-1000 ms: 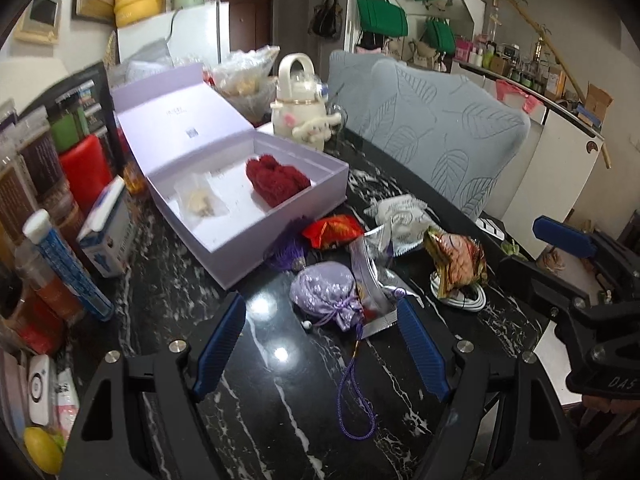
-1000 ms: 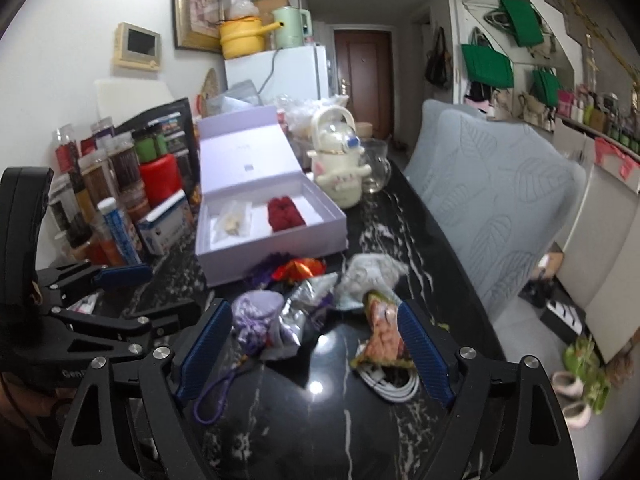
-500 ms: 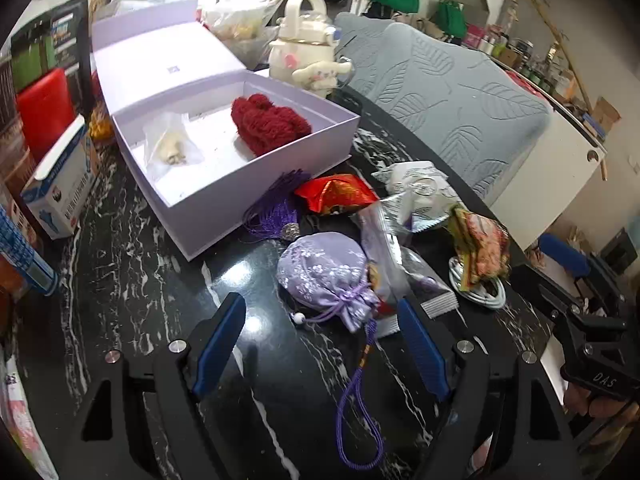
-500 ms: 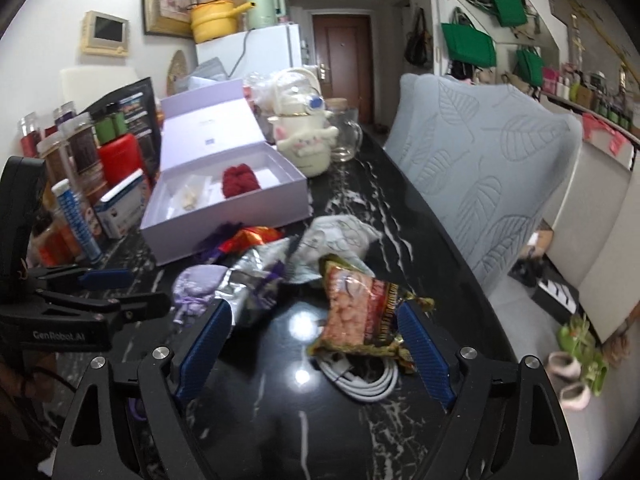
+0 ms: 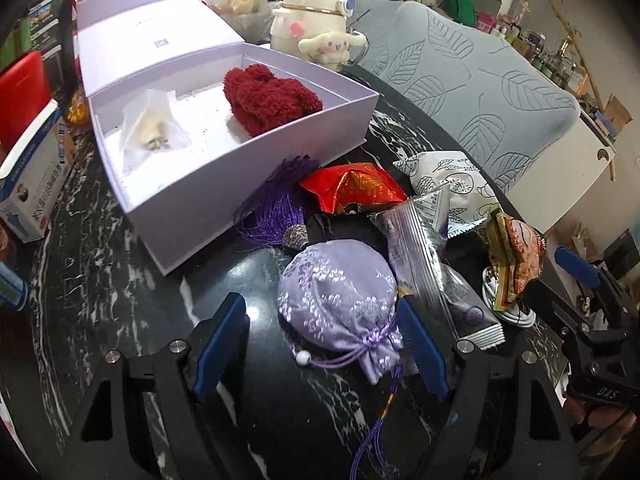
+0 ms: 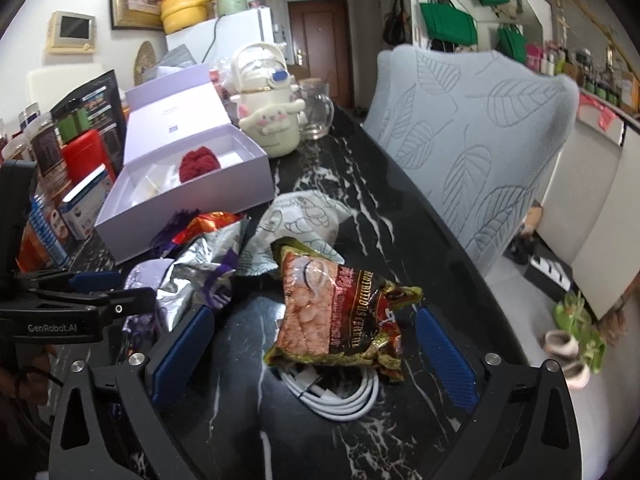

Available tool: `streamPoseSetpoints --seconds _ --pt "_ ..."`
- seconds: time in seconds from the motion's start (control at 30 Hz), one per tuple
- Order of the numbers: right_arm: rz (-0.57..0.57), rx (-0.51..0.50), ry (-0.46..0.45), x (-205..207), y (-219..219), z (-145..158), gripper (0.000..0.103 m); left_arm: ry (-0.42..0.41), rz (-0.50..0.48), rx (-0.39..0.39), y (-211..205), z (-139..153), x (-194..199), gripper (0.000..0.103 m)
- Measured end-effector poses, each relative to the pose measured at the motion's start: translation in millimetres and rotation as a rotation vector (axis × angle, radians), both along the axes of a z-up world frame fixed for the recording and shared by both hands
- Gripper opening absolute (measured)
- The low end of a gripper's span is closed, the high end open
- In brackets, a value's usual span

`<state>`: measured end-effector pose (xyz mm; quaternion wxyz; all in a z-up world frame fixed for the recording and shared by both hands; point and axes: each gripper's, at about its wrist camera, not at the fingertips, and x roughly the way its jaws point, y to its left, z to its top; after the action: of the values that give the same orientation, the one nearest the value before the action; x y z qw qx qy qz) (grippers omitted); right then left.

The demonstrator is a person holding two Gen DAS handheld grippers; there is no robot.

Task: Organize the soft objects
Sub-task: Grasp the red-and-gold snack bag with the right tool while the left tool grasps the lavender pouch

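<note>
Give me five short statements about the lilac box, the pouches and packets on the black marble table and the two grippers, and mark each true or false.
1. The open lilac cardboard box holds a fuzzy dark red knitted item. True.
2. The lilac embroidered drawstring pouch lies inside the box. False: it lies on the black marble table, between the left gripper's fingers.
3. The left gripper is clamped on the pouch. False: its far pad stands clear.
4. The red and green snack packet rests on a coiled white cable. True.
5. The right gripper is shut. False: its jaws are opening, with the packet between them.
</note>
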<state>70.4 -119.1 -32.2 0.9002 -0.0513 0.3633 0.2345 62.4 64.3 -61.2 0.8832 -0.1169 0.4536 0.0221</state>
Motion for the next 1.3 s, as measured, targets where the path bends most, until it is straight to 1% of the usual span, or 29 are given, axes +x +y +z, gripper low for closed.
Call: streamPoseSetpoints --seconds 0.1,0.2,0.4,0.63,0.7,0.73,0.77,0.8,0.87,0.9,0.97,1.0,1.07,1.1,1.2,1.3 --pt "-0.007 0.017 0.039 7.8 -0.2 -3.6 0.103 0.015 -0.007 -0.025 2.3 -3.0 7.1 0.078" --pt "-0.025 0.006 0.067 15.6 2.5 -8.1 0.103 0.031 -0.016 -0.045 3.5 -7.5 13.4 0.078" --pt "-0.022 0.005 0.102 24.8 7.8 -14.1 0.103 0.025 -0.019 -0.015 -0.2 -8.3 20.8 0.078" --pt "-0.014 -0.002 0.108 27.8 10.8 -18.1 0.103 0.019 -0.027 0.073 -13.2 -10.9 26.8 0.078" --pt "-0.016 0.003 0.093 26.0 9.8 -16.5 0.102 0.007 -0.020 0.071 -12.8 -10.9 25.5 0.068" --pt "-0.016 0.002 0.086 25.3 9.2 -15.5 0.096 0.002 -0.014 0.068 -12.2 -10.7 24.6 0.060" --pt "-0.016 -0.002 0.079 24.4 9.1 -14.6 0.089 -0.005 -0.001 0.057 -10.2 -9.7 22.3 0.060" --pt "-0.021 -0.018 0.071 23.7 8.9 -14.2 0.085 -0.009 0.012 0.040 -7.6 -8.8 20.9 0.059" --pt "-0.039 -0.042 0.059 23.1 7.1 -14.4 0.067 -0.010 0.013 0.028 -6.0 -8.4 19.0 0.057" --pt "-0.047 -0.044 0.059 23.3 4.4 -14.5 0.065 -0.011 0.014 0.030 -5.9 -8.4 17.7 0.057" --pt "-0.044 -0.014 0.071 23.4 -1.8 -13.9 0.063 -0.010 0.014 0.033 -6.4 -6.9 10.3 0.057" --pt "-0.046 -0.012 0.072 22.9 -3.5 -13.6 0.062 -0.007 0.012 0.027 -6.3 -6.8 8.3 0.057" --pt "-0.051 -0.011 0.069 20.2 -7.0 -12.5 0.061 -0.004 0.015 -0.012 -2.8 -5.6 2.4 0.057" --pt "-0.052 -0.010 0.068 18.2 -8.9 -12.2 0.061 -0.005 0.021 -0.009 -1.9 -4.3 -1.3 0.057" --pt "-0.047 -0.007 0.064 9.7 -14.2 -12.8 0.061 -0.016 0.030 0.053 -3.7 0.5 -13.3 0.057" --pt "-0.037 -0.015 0.053 -3.6 -19.1 -12.3 0.061 -0.011 0.003 0.072 -6.2 2.9 -28.0 0.057"
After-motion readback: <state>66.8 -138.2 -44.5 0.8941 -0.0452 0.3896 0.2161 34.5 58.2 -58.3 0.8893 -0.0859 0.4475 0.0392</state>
